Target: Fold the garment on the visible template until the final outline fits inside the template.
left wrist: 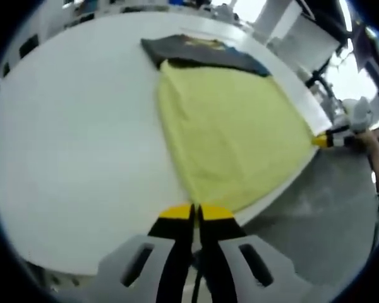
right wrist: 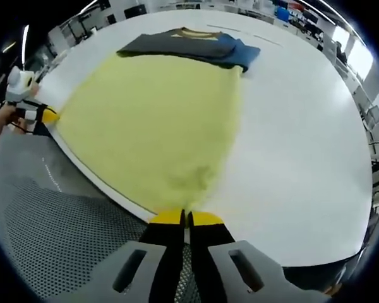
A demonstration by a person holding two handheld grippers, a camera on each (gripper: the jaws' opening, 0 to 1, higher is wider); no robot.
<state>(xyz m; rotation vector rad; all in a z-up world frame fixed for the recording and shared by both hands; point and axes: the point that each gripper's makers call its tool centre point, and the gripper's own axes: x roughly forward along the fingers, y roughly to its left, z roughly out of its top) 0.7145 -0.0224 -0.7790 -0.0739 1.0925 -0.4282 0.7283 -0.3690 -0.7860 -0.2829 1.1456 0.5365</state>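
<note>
Pinching yellow garment [left wrist: 230, 136] corners: left gripper [left wrist: 196, 211], right gripper [right wrist: 186, 218]

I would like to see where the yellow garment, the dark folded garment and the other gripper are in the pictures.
yellow garment [left wrist: 230, 136], left gripper view, on the middle of the cloth.
dark folded garment [right wrist: 177, 44], right gripper view, on its grey top layer.
left gripper [right wrist: 48, 115], right gripper view, on its yellow jaw tips at the table edge.

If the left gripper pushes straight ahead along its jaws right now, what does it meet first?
The left gripper is already pinched on the near edge of the yellow garment, so it would push into that cloth first. Beyond it along the white table lies the dark folded garment, though depth is uncertain.
</note>
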